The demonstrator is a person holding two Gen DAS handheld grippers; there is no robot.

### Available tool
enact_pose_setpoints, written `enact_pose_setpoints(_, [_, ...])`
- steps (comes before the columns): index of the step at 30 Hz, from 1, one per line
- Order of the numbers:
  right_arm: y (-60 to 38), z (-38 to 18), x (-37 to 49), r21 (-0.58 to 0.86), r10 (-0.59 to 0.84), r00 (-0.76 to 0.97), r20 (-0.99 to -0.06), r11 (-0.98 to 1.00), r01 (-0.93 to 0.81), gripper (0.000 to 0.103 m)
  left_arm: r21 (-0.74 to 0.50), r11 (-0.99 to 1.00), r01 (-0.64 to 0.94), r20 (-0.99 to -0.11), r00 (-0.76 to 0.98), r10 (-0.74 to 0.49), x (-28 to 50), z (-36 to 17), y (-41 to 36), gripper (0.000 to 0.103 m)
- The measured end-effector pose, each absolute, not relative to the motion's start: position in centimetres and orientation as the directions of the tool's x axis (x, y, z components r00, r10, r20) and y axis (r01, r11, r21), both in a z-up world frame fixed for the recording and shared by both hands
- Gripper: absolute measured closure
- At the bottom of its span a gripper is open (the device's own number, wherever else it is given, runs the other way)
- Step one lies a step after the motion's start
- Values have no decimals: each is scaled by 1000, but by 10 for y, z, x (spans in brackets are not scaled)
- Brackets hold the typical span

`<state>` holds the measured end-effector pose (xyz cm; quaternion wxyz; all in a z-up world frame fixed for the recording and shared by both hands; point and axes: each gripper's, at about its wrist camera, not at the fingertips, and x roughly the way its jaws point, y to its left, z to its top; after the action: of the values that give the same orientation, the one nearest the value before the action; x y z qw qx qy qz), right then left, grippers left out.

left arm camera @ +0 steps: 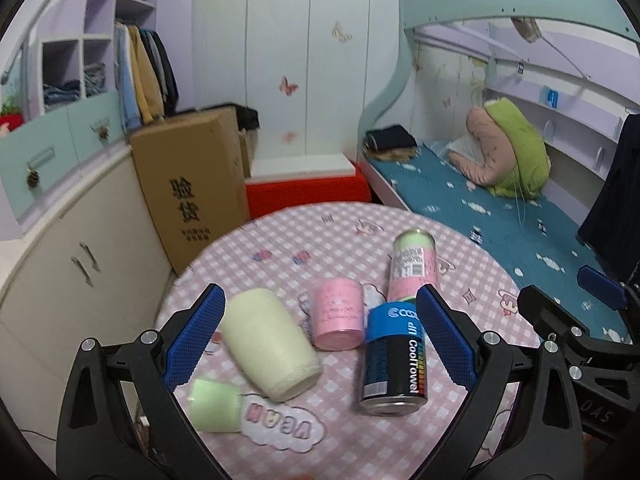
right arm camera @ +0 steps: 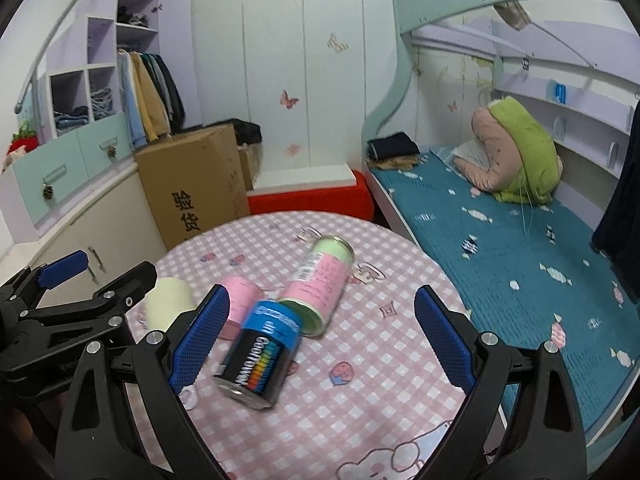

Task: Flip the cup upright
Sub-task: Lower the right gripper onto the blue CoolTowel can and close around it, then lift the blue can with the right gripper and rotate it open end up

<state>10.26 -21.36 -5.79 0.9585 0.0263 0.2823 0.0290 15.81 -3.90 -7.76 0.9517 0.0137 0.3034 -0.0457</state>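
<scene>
On the table lay two cups, two cans and one green roll

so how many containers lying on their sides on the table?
4: cream cup nearest left gripper, pink cup mid-table, blue-black can beside it, pink-green can farthest. None evidently hidden.

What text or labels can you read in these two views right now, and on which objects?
"CoolTowel" on the black and blue can, lying on the table.
"验货" on the cardboard box.
"VEAN", read upside down, printed on the tablecloth.
Small print under 验货, and the barcode label on the pink and green can: too blurred to read.
</scene>
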Motion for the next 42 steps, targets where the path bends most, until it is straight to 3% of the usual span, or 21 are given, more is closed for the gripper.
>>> enact_pose_setpoints(13, [-259,-99,133,92,4,781,-625,993,68,13,-74,985,157,-732,663,-160,205,-141,-74,7])
enact_pose_setpoints(14, [-259,-100,134,92,5,778,-629,993,69,13,26,984,178,-773,628,-93,202,-151,-85,7])
enact_pose_setpoints(15, [-260,-102,135,92,5,774,-633,993,70,13,-67,984,162,-757,634,-156,207,-154,-85,7])
enact_pose_setpoints(18, [-260,-107,137,96,13,765,-644,993,64,13,-51,986,157,-778,613,-138,211,-166,-90,7])
enact_pose_setpoints(19, [-261,-108,138,97,17,761,-648,993,60,13,-61,995,73,-750,655,-94,210,-170,-91,7])
enact_pose_setpoints(20, [-261,-109,138,99,22,759,-651,993,57,13,-47,989,138,-791,600,-121,214,-176,-94,7])
enact_pose_setpoints(23, [-260,-111,137,97,28,754,-656,994,48,13,-56,989,134,-804,582,-124,216,-189,-100,8])
enact_pose_setpoints(24, [-260,-112,136,98,30,753,-657,994,46,13,-60,988,144,-802,583,-133,214,-191,-101,12])
enact_pose_setpoints(26, [-259,-113,134,99,31,752,-658,994,45,13,-93,980,176,-812,556,-177,214,-196,-103,34])
enact_pose_setpoints(27, [-259,-113,133,100,33,752,-658,994,44,13,-86,981,172,-812,559,-169,214,-197,-105,36])
enact_pose_setpoints(42, [-245,-109,97,100,78,742,-666,995,-15,13,-135,987,87,-814,558,-161,157,-188,-95,36])
